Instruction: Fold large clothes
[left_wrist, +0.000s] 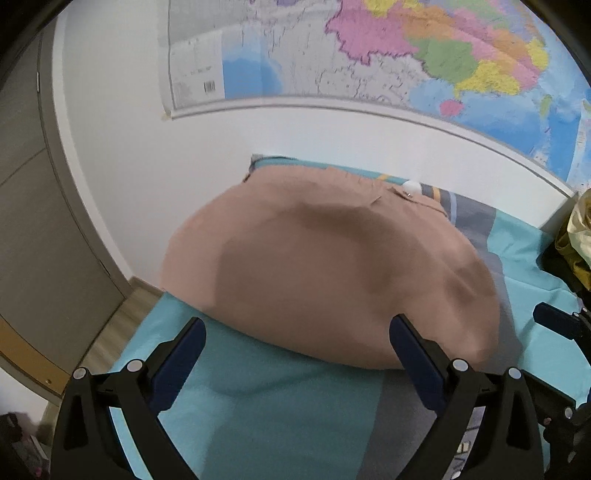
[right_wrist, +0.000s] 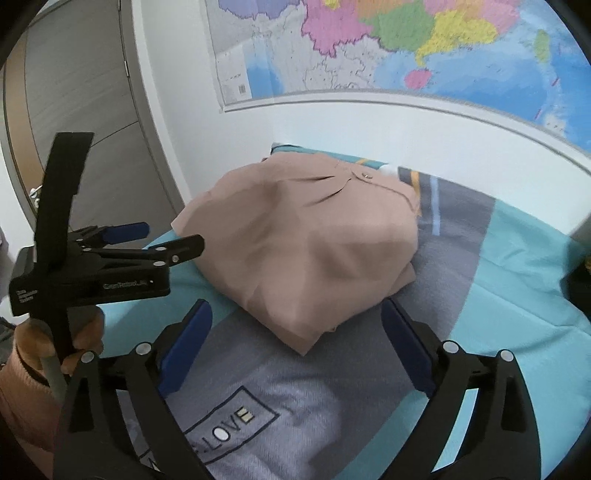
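A folded tan garment (left_wrist: 332, 266) with a buttoned placket lies in a rounded pile on the bed; in the right wrist view the garment (right_wrist: 306, 251) has a corner pointing toward me. My left gripper (left_wrist: 297, 332) is open at the pile's near edge, its blue pads clear of the cloth. My right gripper (right_wrist: 295, 314) is open too, with the garment's near corner lying between its fingers untouched. The right wrist view also shows the left gripper (right_wrist: 175, 236) from the side, held by a hand (right_wrist: 86, 332) left of the pile.
The bed carries a teal sheet (left_wrist: 258, 398) and a grey blanket (right_wrist: 295, 413) printed with "LOVE". A wall map (left_wrist: 406, 55) hangs behind. A door (right_wrist: 81, 92) stands at the left. A dark and yellow bundle (left_wrist: 576, 243) sits at the right. A small white object (left_wrist: 412, 186) lies beyond the garment.
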